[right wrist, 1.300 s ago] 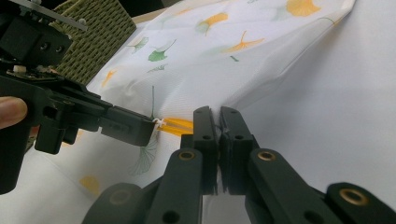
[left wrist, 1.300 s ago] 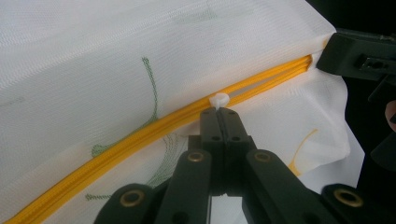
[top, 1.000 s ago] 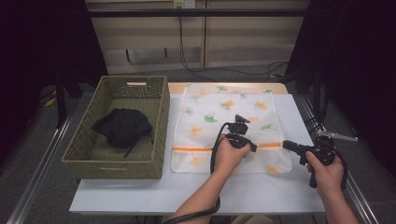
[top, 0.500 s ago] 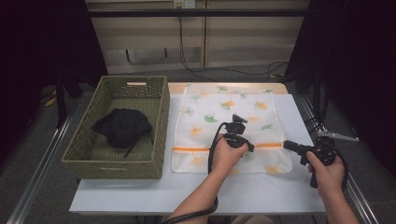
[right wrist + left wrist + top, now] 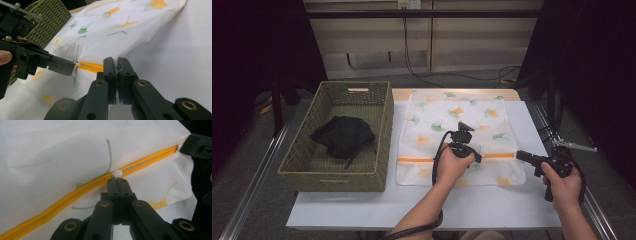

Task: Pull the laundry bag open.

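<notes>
On the orange zipper (image 5: pixel 82 188) of the leaf-print bag (image 5: pixel 460 135), my left claw (image 5: pixel 117 180) is clenched on the white zipper pull (image 5: pixel 117 173). My right claw (image 5: pixel 116 65), jaws together, seems to pinch the bag's edge at the zipper's end. The zipper runs crosswise over the bag, beside the basket (image 5: pixel 337 167).

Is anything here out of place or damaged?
Nothing stands out. The mesh bag lies flat on the table, its orange zipper intact, and the dark cloth sits inside the basket.
</notes>
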Demonstrator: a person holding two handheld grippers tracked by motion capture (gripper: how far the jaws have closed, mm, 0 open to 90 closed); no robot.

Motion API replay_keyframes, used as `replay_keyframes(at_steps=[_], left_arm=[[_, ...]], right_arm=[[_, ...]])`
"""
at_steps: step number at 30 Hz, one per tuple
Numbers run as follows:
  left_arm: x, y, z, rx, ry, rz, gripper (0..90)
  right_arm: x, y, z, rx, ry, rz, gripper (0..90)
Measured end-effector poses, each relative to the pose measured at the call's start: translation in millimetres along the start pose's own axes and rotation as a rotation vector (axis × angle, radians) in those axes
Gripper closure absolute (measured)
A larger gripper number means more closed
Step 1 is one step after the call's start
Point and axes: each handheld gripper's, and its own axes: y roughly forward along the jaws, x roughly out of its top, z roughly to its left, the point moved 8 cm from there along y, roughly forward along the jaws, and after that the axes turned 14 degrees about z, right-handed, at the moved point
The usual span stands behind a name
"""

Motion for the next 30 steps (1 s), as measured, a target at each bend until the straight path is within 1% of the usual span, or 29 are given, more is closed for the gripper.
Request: replay_keyframes(at_steps=[1, 2, 3, 5, 6, 8, 9, 11, 12, 13, 14, 16, 18, 19, 20, 21, 22, 23, 24, 25, 26, 28, 30], left_arm=[[-1.1, -1.0, 1.5, -0.005, 0.009, 0.012, 90.0], [-2.5, -2.1, 4.7, 0.012, 0.033, 0.028, 90.0], [-2.7, -2.1, 4.4, 0.004, 0.035, 0.029, 90.0], [-2.7, -2.1, 5.0, 0.008, 0.023, 0.025, 90.0], [-2.3, -1.9, 4.6, 0.0, 0.012, 0.017, 90.0], [-3.9, -2.7, 7.1, 0.01, 0.03, 0.034, 90.0], [-4.0, -2.5, 7.4, 0.007, 0.014, 0.029, 90.0], [-5.2, -3.8, 11.1, 0.019, 0.03, 0.044, 90.0], [-5.3, -4.0, 11.7, 0.022, 0.029, 0.043, 90.0], [-4.7, -3.5, 10.6, 0.019, 0.01, 0.032, 90.0], [-4.3, -3.4, 10.4, 0.018, 0.003, 0.027, 90.0], [-4.3, -3.5, 10.5, 0.02, 0.006, 0.031, 90.0], [-3.7, -3.0, 11.0, 0.027, 0.002, 0.024, 90.0], [-3.8, -3.2, 10.8, 0.024, 0.0, 0.027, 90.0], [-4.7, -3.6, 13.5, 0.045, 0.016, 0.039, 90.0], [-5.4, -4.4, 13.2, 0.024, 0.017, 0.049, 90.0], [-4.2, -3.5, 12.5, 0.016, -0.006, 0.031, 90.0], [-3.6, -3.3, 12.8, 0.017, -0.009, 0.023, 90.0], [-3.7, -3.5, 13.1, 0.02, -0.008, 0.025, 90.0], [-4.9, -4.3, 14.6, 0.024, 0.006, 0.038, 90.0], [-4.5, -3.7, 14.6, 0.031, -0.004, 0.03, 90.0], [-5.7, -4.5, 15.9, 0.036, 0.012, 0.045, 90.0], [-6.5, -5.5, 15.7, 0.034, 0.011, 0.054, 90.0]], right_arm=[[-0.4, -0.2, -0.1, 0.0, 0.004, 0.003, 86.7], [-0.5, -0.4, 0.0, 0.002, 0.009, 0.004, 86.7], [-0.5, -0.4, 0.2, 0.005, 0.01, 0.004, 86.7], [-0.3, -0.2, 0.1, 0.002, 0.002, 0.004, 86.7], [-0.4, -0.2, 0.4, 0.004, 0.006, 0.005, 86.7], [0.0, -0.4, 0.1, 0.003, 0.008, 0.002, 86.7], [0.1, -0.3, 0.1, 0.005, 0.009, 0.001, 86.7], [-0.1, -0.8, -0.1, 0.006, 0.014, 0.003, 86.7], [-0.2, -1.1, -0.3, 0.006, 0.013, 0.005, 86.7], [-0.2, -1.0, -0.4, 0.005, 0.013, 0.005, 86.7], [-0.2, -0.9, -0.4, 0.006, 0.013, 0.005, 86.7], [0.2, -0.2, -1.1, -0.002, 0.008, 0.002, 86.7], [0.3, -0.2, -1.2, -0.002, 0.008, 0.003, 86.7], [0.2, -0.3, -1.2, 0.0, 0.009, 0.003, 86.7], [0.1, -0.4, -1.2, 0.0, 0.01, 0.003, 86.7], [-0.1, -0.5, -1.6, -0.003, 0.009, 0.004, 86.7], [-0.3, -1.0, -1.5, 0.0, 0.008, 0.005, 86.7], [-0.2, -1.1, -2.3, -0.003, 0.007, 0.004, 86.7], [-0.2, -1.0, -2.1, -0.002, 0.007, 0.003, 86.7], [-0.2, -1.0, -2.0, -0.003, 0.007, 0.004, 86.7], [-0.2, -1.1, -1.6, 0.0, 0.007, 0.004, 86.7], [-0.3, -1.1, -1.6, 0.0, 0.007, 0.005, 86.7], [-0.1, -1.1, -1.5, -0.002, 0.011, 0.004, 86.7]])
